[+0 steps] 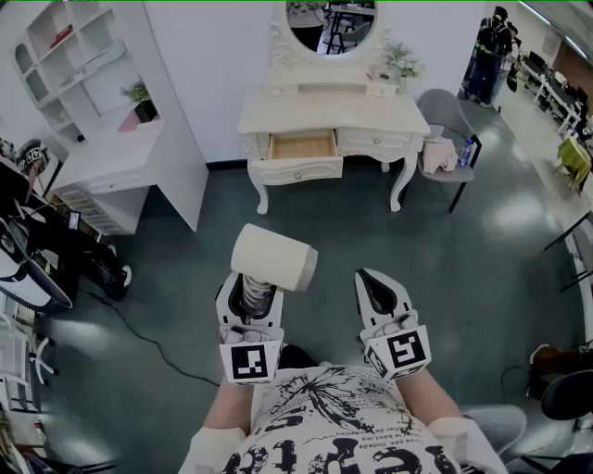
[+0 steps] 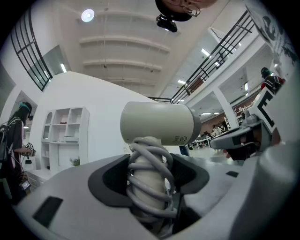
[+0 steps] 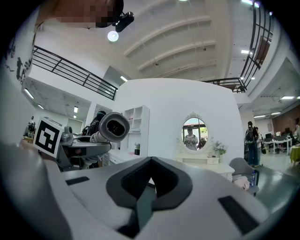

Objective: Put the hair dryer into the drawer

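- Head view: the left gripper point(image 1: 252, 289) clasps the dryer point(image 1: 273, 258) by its handle, and the cream barrel lies crosswise above the jaws
- The right gripper point(image 1: 368, 278) is just beside it, its jaws pressed together with nothing in them
- Both are held in the air over the grey-green floor point(image 1: 463, 259), in front of the person's printed shirt point(image 1: 324, 430)
- Well ahead a white table point(image 1: 371, 116) stands against the wall, with an oval mirror point(image 1: 332, 26) on top
- Its left drawer point(image 1: 302, 146) is pulled out and shows a bare wooden bottom; the dryer is well apart from it
- A grey chair point(image 1: 449, 111) stands right of the table, and white shelves point(image 1: 74, 56) stand to the left
- Left gripper view: the jaws stand wide and grip the upright handle between the dark pads point(image 2: 110, 180)
- A grey cord point(image 2: 151, 173) is wound round the handle in several loops, and the pads press on those loops
- The barrel sits above the jaws, pointing sideways, with a small printed label near its right end; the right gripper shows at the right edge
- Right gripper view: the two pads point(image 3: 136, 180) meet in a closed seam, nothing held
- To the left the dryer shows end-on in the left gripper, its round opening facing the camera
- The table and mirror are ahead in the distance, the chair at the right
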`<state>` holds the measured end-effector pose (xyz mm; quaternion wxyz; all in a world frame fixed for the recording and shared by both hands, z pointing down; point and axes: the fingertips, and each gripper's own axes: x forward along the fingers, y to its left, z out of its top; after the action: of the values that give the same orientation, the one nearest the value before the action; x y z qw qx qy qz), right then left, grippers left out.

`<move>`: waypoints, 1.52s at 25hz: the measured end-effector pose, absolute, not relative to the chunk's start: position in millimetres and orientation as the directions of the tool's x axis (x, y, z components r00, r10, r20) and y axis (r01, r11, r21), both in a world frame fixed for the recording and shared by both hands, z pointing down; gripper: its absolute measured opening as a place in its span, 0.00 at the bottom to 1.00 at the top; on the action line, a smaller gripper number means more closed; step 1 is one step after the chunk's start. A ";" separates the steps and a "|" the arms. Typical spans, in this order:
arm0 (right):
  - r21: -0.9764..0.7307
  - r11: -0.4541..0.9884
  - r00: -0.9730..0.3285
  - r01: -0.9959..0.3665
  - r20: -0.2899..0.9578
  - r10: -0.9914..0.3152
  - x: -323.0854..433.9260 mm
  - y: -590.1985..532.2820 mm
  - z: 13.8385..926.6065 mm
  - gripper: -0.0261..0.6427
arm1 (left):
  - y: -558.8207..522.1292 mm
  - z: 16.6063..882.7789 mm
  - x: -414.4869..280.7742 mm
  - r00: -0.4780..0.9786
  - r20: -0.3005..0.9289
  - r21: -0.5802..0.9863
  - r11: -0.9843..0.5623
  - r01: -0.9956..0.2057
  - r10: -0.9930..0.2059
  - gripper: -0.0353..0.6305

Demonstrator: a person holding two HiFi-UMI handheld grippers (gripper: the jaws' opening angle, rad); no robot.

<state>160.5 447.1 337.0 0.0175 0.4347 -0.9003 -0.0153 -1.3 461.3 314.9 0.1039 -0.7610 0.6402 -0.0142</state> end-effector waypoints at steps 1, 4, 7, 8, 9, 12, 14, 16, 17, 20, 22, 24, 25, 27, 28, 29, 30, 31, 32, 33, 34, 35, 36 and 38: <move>0.044 0.622 -0.621 -0.782 0.019 -0.783 160.6 444.9 337.7 0.06 | 459.2 315.2 -1.2 0.181 -0.112 -0.173 -0.160 -0.972 -0.977 0.45; 0.045 0.622 -0.622 -0.782 0.022 -0.783 161.1 438.3 340.4 0.06 | 453.5 316.1 -0.4 0.185 -0.117 -0.171 -0.164 -0.972 -0.976 0.45; 0.036 0.622 -0.621 -0.782 0.024 -0.783 162.7 431.6 343.7 0.06 | 447.6 316.4 1.9 0.185 -0.122 -0.167 -0.163 -0.972 -0.975 0.45; 0.025 0.619 -0.618 -0.785 0.024 -0.786 163.8 429.4 345.3 0.06 | 445.9 316.7 2.3 0.182 -0.121 -0.163 -0.162 -0.973 -0.976 0.45; 0.010 0.614 -0.613 -0.789 0.022 -0.789 165.2 427.2 347.0 0.06 | 444.3 317.2 2.5 0.180 -0.120 -0.161 -0.160 -0.974 -0.976 0.45; -0.018 0.606 -0.606 -0.796 0.016 -0.795 169.8 420.5 352.2 0.06 | 439.1 319.5 3.0 0.174 -0.116 -0.152 -0.156 -0.976 -0.978 0.45; -0.009 0.616 -0.616 -0.787 0.021 -0.787 170.2 416.4 355.1 0.06 | 435.3 323.7 2.1 0.166 -0.102 -0.144 -0.151 -0.978 -0.981 0.45; -0.004 0.629 -0.629 -0.778 0.031 -0.777 168.8 412.2 357.8 0.06 | 430.6 328.0 -0.3 0.159 -0.088 -0.145 -0.146 -0.979 -0.983 0.45; -0.006 0.632 -0.631 -0.775 0.035 -0.775 167.6 409.4 359.3 0.06 | 427.5 329.8 -1.9 0.158 -0.083 -0.151 -0.144 -0.978 -0.984 0.45; -0.018 0.634 -0.634 -0.773 0.050 -0.772 163.6 398.4 365.2 0.06 | 416.2 336.1 -5.0 0.163 -0.070 -0.152 -0.151 -0.977 -0.984 0.45; -0.021 0.634 -0.634 -0.773 0.066 -0.770 159.9 387.8 369.1 0.06 | 405.7 336.6 -7.0 0.165 -0.075 -0.133 -0.154 -0.979 -0.983 0.45; -0.020 0.634 -0.633 -0.773 0.080 -0.770 153.1 373.1 370.8 0.06 | 391.3 336.0 -13.0 0.168 -0.074 -0.126 -0.157 -0.979 -0.983 0.45; -0.018 0.634 -0.633 -0.773 0.085 -0.770 148.5 364.6 370.6 0.06 | 382.5 334.5 -17.1 0.170 -0.076 -0.123 -0.160 -0.979 -0.982 0.45; -0.018 0.631 -0.630 -0.775 0.092 -0.771 138.8 345.9 369.1 0.06 | 362.0 331.4 -26.5 0.177 -0.079 -0.113 -0.168 -0.979 -0.981 0.45; -0.015 0.630 -0.628 -0.777 0.096 -0.772 133.7 335.5 368.2 0.06 | 350.5 330.8 -31.6 0.182 -0.078 -0.107 -0.173 -0.979 -0.980 0.45; -0.013 0.627 -0.625 -0.779 0.101 -0.774 128.5 324.7 367.6 0.06 | 338.4 330.6 -36.9 0.186 -0.076 -0.102 -0.178 -0.979 -0.980 0.45; -0.013 0.623 -0.620 -0.782 0.106 -0.777 123.1 313.7 367.4 0.06 | 326.1 330.3 -42.5 0.191 -0.074 -0.096 -0.184 -0.978 -0.979 0.45; -0.012 0.619 -0.616 -0.785 0.110 -0.780 116.9 302.7 367.0 0.06 | 313.7 329.8 -48.6 0.196 -0.072 -0.089 -0.190 -0.978 -0.978 0.45; -0.007 0.617 -0.613 -0.787 0.113 -0.782 109.8 291.4 366.0 0.06 | 301.2 329.0 -55.0 0.203 -0.071 -0.084 -0.197 -0.977 -0.977 0.45; -0.001 0.614 -0.610 -0.789 0.115 -0.784 102.4 279.5 364.5 0.06 | 288.3 327.6 -61.6 0.212 -0.074 -0.083 -0.206 -0.975 -0.975 0.45; 0.006 0.609 -0.605 -0.793 0.115 -0.788 95.2 266.4 362.8 0.06 | 274.6 325.9 -68.2 0.223 -0.078 -0.084 -0.216 -0.973 -0.972 0.45; 0.009 0.602 -0.597 -0.799 0.116 -0.794 88.1 252.4 361.0 0.06 | 259.9 324.1 -75.0 0.235 -0.082 -0.088 -0.227 -0.970 -0.969 0.45; 0.009 0.593 -0.588 -0.805 0.117 -0.801 80.8 237.9 359.6 0.06 | 244.5 322.3 -82.1 0.247 -0.084 -0.093 -0.239 -0.967 -0.965 0.45; 0.004 0.574 -0.569 -0.819 0.122 -0.813 65.4 209.3 357.9 0.06 | 212.6 319.5 -96.7 0.270 -0.085 -0.100 -0.262 -0.960 -0.959 0.45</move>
<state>65.4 209.3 357.9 0.0553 0.4607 -0.8854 0.0265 -96.7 212.6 319.5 0.0656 -0.7943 0.6040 0.0037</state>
